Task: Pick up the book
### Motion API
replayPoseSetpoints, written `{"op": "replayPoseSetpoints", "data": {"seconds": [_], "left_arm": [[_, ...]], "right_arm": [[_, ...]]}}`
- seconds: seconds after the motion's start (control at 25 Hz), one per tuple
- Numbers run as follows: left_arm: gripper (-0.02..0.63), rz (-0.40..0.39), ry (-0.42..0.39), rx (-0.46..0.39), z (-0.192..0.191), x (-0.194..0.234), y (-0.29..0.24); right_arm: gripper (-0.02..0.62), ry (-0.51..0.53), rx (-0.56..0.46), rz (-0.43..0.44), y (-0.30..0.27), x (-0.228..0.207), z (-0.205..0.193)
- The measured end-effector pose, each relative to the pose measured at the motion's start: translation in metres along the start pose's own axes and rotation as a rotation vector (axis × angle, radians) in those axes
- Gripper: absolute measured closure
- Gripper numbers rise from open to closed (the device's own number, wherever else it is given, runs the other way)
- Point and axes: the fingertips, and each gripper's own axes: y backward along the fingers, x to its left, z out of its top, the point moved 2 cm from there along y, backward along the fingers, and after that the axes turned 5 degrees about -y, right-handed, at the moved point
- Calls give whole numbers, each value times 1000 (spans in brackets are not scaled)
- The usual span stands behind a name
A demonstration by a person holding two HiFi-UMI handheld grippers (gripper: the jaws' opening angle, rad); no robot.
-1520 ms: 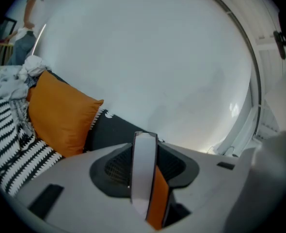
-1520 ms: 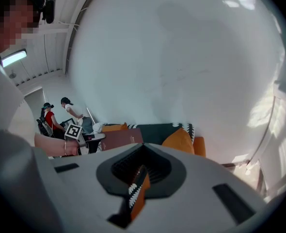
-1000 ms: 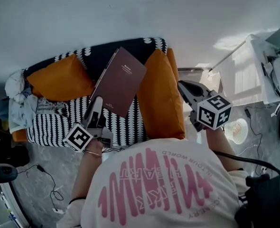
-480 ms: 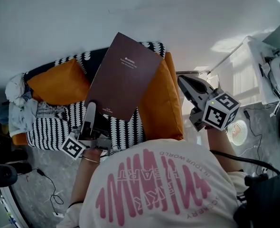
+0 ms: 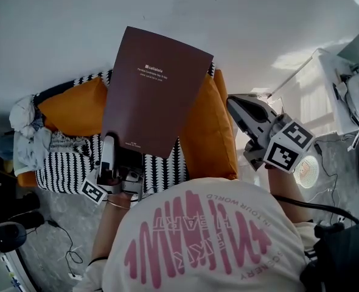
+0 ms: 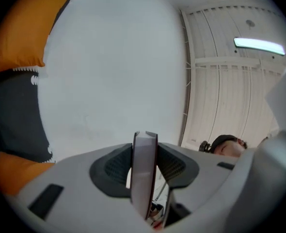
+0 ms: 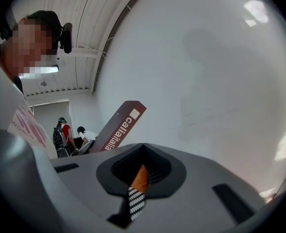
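My left tongs (image 5: 114, 156) clamp the book (image 5: 155, 90) by its lower edge above the sofa (image 5: 64, 163), right tongs (image 5: 235, 104) narrow and empty; pickup looks done, so next I'd steady it.

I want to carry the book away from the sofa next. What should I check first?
1. Left gripper clamped on book: ok, jaws pressed on its lower edge.
2. Book lifted off sofa: ok, it is raised and upright.
3. Grip centred: not ok, it holds near a bottom corner, so the book may swing.
4. Right gripper free to help: ok, nothing between its jaws, apart from the book.
5. Book clear of cushion: cannot tell, they overlap in the head view.
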Motion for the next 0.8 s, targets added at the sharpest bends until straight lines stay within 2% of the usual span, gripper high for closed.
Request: {"op": "replayPoseSetpoints", "data": {"seconds": [0.28,0.8], "left_arm": [[448,-93,37,-37,8,-11,1],[448,-101,49,-57,6,-15,1]], "right_arm": [[586,39,6,1,-4,6,2],[586,63,56,-9,-5,3,-7]]}}
